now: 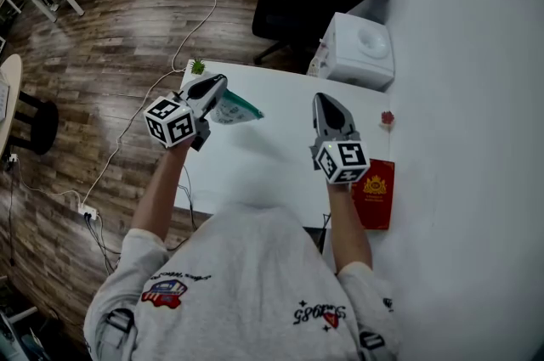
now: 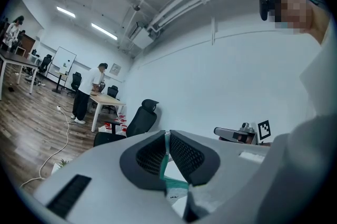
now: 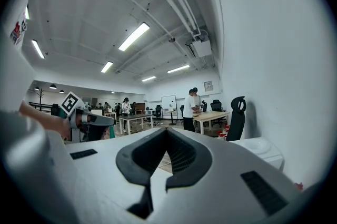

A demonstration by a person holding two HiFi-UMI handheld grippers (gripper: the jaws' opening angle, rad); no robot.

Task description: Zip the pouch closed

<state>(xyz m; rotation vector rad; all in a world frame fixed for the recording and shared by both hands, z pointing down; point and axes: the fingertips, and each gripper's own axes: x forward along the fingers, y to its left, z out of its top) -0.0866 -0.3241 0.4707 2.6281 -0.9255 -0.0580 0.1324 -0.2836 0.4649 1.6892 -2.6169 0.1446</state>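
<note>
Left claw (image 1: 219, 85) is clamped on the pouch (image 1: 238, 109). In the left gripper view a thin teal edge (image 2: 174, 184) sits pinched flat between the 2 pads. The rest of the pouch hangs out past the tips, in the air above the surface (image 1: 255, 172). Right claw (image 1: 325, 103) is closed on nothing, well apart from the pouch, over the right side of the surface near the red booklet (image 1: 374, 194).

My read of the step: get the right claw onto the zipper pull. No view shows the pull or whether the zip is open; too small to tell.

How to do it well:
- open the right claw before closing in, since it can't grab while shut
- keep the left grip at the zip's end, so the pull runs against tension
- hold the zip line taut and straight; slack fabric will bunch and jam the slider
- pull along the zip line, not across it

Materials:
- pouch: thin, limp, teal trim with a paler body; hangs as a rough wedge and will probably fold easily
- pads: black, mesh-textured, set in smooth pale grey shells
- surface: flat, smooth, white
- booklet: flat, red, gold emblem
</note>
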